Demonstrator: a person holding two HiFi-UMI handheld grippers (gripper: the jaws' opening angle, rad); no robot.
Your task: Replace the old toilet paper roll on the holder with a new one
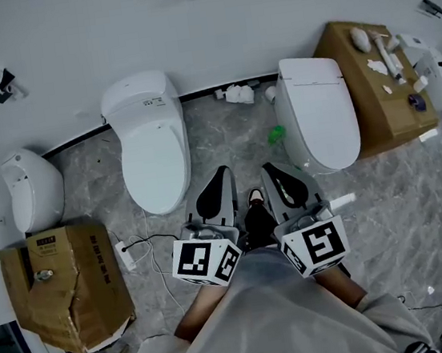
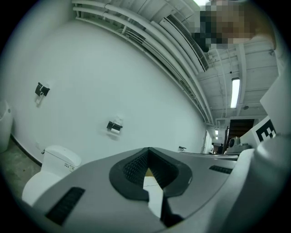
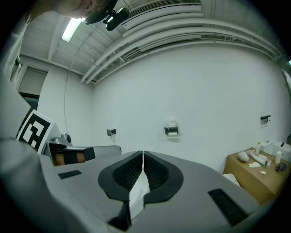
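Room: a white wall (image 1: 188,47) rises over a grey marbled floor (image 1: 223,131), seen from steeply above.
Toilets: the left toilet (image 1: 150,140) and the right toilet (image 1: 317,110) stand with their backs to the wall; a third white fixture (image 1: 33,188) sits further left.
Boxes: a torn cardboard box (image 1: 66,285) stands at lower left; a brown box (image 1: 371,87) beside the right toilet carries small items.
Left gripper (image 1: 219,177): it is held low before the person and points at the gap between the two toilets. Its jaws are pressed together with nothing between them.
Right gripper (image 1: 272,171): it is just beside the left one. Its jaws are likewise closed and empty.
Holder (image 3: 172,131): it is black, fixed on the wall above the gap between the toilets, with white paper on it. It is well apart from both grippers.
Second holder (image 1: 3,86): it is on the wall further left.
Green object (image 1: 277,133): it is small and lies on the floor near the right toilet.
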